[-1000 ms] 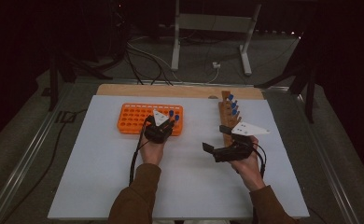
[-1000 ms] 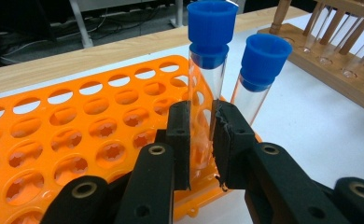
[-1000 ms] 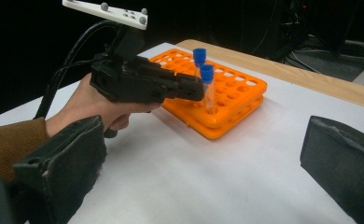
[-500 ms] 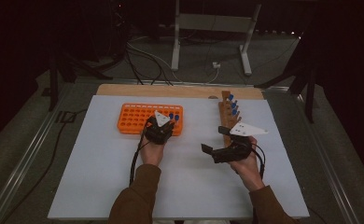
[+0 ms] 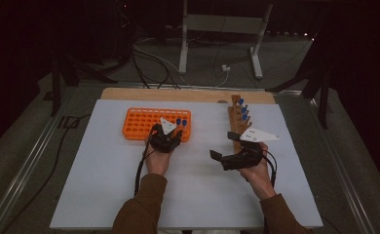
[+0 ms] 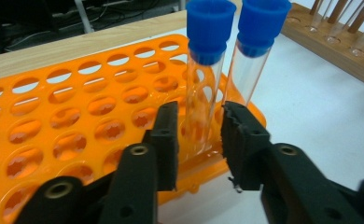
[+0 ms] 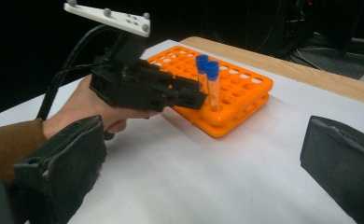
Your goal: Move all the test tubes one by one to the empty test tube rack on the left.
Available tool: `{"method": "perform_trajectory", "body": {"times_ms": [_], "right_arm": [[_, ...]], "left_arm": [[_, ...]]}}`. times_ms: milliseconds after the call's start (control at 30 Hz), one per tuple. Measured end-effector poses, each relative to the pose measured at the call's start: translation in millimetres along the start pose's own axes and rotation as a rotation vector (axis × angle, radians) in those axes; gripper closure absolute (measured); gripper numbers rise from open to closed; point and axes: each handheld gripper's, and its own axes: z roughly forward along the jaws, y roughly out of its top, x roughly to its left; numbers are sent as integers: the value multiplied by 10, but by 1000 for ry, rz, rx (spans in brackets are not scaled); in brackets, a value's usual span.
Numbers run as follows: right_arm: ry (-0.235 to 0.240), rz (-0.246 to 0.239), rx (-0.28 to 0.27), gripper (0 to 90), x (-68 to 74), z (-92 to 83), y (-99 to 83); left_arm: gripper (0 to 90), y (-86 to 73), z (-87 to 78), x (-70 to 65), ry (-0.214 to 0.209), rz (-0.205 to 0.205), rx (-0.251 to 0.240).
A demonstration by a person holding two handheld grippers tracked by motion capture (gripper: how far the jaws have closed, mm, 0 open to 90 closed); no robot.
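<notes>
An orange tube rack [image 5: 139,124] lies at the back left of the white mat. Two clear tubes with blue caps [image 5: 180,123] stand in its right end. My left gripper [image 5: 171,134] reaches to that corner. In the left gripper view its jaws have just been opening and flank the nearer tube [image 6: 203,93]; a thin gap shows at the left pad [image 6: 168,135]. The second tube [image 6: 252,60] stands just behind. My right gripper [image 5: 223,145] hovers at mid-mat, open wide [image 7: 208,158], nothing between its jaws.
A wooden rack [image 5: 237,122] with several blue-capped tubes runs along the mat's right side, just behind my right hand. A wooden board [image 5: 129,93] edges the mat's far side. Bare white mat [image 5: 193,195] lies in front of both hands.
</notes>
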Motion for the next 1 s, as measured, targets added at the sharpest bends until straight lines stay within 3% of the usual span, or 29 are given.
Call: {"method": "perform_trajectory", "body": {"times_ms": [200, 433, 633, 767, 1000], "right_arm": [[0, -2, 4, 2, 12, 11, -3], [-4, 1, 1, 2, 7, 11, -2], [-12, 7, -8, 2, -8, -13, 10], [-23, 14, -18, 2, -26, -31, 27], [-49, 24, -49, 2, -47, -62, 102]], "left_arm": [[527, 14, -163, 38, -70, -22, -5], [333, 21, -536, 60, -118, -43, -56], [197, -61, -882, 164, -126, -69, -113], [165, -144, -1098, 237, -136, -89, -149], [27, -296, -1345, 325, -92, -101, -155]]}}
